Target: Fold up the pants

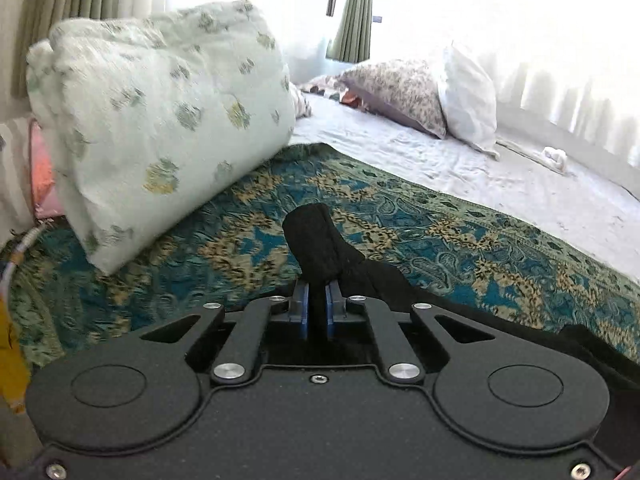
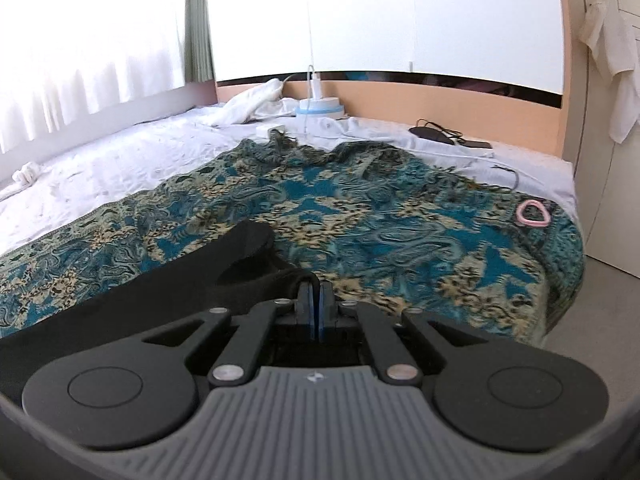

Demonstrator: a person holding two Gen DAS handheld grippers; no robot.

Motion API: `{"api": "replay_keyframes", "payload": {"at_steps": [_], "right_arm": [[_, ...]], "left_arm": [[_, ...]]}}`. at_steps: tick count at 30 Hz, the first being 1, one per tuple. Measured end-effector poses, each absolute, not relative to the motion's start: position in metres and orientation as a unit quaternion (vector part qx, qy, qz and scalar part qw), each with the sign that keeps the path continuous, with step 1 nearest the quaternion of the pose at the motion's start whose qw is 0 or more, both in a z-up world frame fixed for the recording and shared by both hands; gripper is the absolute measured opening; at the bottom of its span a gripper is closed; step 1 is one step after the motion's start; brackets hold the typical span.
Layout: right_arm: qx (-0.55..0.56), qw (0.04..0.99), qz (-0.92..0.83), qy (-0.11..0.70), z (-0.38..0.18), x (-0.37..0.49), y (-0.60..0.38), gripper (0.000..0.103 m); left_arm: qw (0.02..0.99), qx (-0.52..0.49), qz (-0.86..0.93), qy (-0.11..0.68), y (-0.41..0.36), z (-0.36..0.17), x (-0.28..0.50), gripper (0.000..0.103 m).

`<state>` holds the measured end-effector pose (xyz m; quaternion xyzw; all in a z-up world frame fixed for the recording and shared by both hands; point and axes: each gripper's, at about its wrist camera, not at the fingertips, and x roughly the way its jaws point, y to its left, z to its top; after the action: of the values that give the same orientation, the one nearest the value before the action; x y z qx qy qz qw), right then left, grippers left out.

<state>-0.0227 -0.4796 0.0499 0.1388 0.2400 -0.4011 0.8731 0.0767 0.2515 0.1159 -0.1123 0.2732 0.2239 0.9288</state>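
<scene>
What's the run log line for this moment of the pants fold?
left claw shut on black pants | right claw shut on black pants | pants on patterned blanket

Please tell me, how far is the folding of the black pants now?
Done: no finished fold is visible. In hand: the left gripper and the right gripper are each shut on an edge of the black pants, above the patterned blanket. Left: probably every fold, and laying the pants flat.

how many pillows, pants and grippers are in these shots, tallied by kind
pillows: 3 – green-spotted pillow, floral pillow, white pillow
black pants: 1
grippers: 2 – left gripper, right gripper, each shut on the pants
total: 6
</scene>
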Motion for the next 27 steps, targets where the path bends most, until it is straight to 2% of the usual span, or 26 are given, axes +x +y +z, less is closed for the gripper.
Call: {"api": "replay_keyframes", "payload": {"at_steps": [5,9,14,15,21,23,27], "right_arm": [[0.157,0.853,-0.403,0.293,0.015,-0.021,-0.492,0.004],[0.133,0.858,-0.408,0.283,0.016,-0.019,-0.482,0.004],[0.196,0.850,-0.405,0.275,0.017,-0.028,-0.505,0.007],[0.201,0.848,-0.401,0.282,0.013,-0.027,-0.509,0.022],[0.170,0.861,-0.390,0.279,0.013,-0.030,-0.502,0.026],[0.198,0.861,-0.384,0.267,0.014,-0.036,-0.512,0.027],[0.268,0.854,-0.374,0.241,0.014,-0.047,-0.534,0.028]], "left_arm": [[0.918,-0.075,0.235,0.311,0.250,0.084,0.066,0.008],[0.914,-0.078,0.240,0.319,0.252,0.072,0.053,0.008],[0.908,-0.067,0.234,0.341,0.253,0.059,0.050,0.009],[0.904,-0.060,0.235,0.351,0.251,0.052,0.054,0.010],[0.904,-0.051,0.238,0.351,0.241,0.041,0.051,0.012],[0.903,-0.044,0.237,0.356,0.241,0.042,0.051,0.017],[0.896,-0.057,0.242,0.368,0.247,0.039,0.054,0.018]]}}
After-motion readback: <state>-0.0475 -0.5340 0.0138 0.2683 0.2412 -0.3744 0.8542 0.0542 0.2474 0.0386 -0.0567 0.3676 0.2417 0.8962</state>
